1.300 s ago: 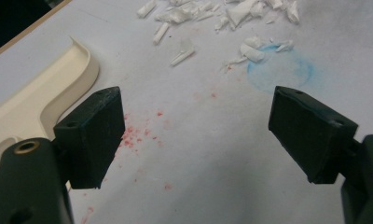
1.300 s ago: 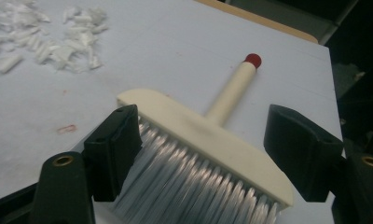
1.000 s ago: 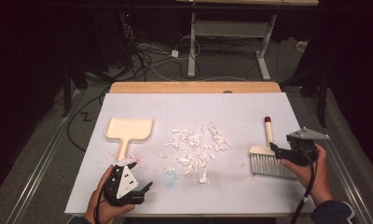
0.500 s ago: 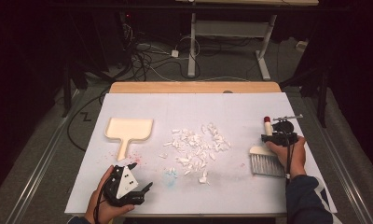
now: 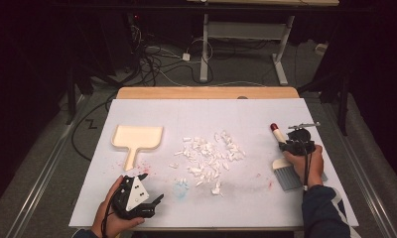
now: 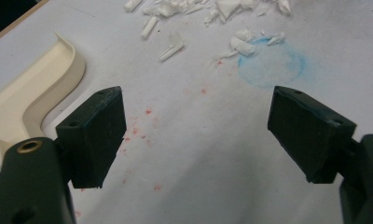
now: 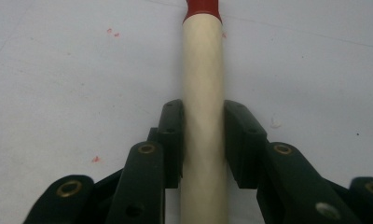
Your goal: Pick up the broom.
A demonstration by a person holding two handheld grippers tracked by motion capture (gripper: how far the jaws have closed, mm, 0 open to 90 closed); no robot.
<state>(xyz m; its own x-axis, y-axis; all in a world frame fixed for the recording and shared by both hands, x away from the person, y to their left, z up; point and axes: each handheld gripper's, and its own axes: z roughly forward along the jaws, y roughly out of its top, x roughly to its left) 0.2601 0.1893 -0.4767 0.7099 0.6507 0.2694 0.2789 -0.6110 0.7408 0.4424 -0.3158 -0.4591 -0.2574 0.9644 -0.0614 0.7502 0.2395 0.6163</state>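
A small brush (image 5: 286, 171) with a cream handle (image 7: 202, 107), a red tip and grey bristles lies at the table's right. My right gripper (image 5: 292, 144) has just been closing and is now shut on that handle; in the right gripper view both pads (image 7: 171, 135) press its sides. A heap of white scraps (image 5: 209, 157) lies mid-table. The cream dustpan (image 5: 136, 139) lies to their left. My left gripper (image 5: 142, 191) rests open near the front left edge. Nothing sits between its fingers (image 6: 93, 135), and the dustpan's rim (image 6: 44, 86) lies just to its left.
The white table sheet (image 5: 211, 116) carries red specks and a faint blue ring (image 6: 271, 63) near the scraps. A wooden edge (image 5: 206, 92) runs along the back. Cables and desk legs stand on the floor beyond.
My right gripper moved left and down from beside the brush onto its handle, and its jaws closed on it. The left gripper stayed still.
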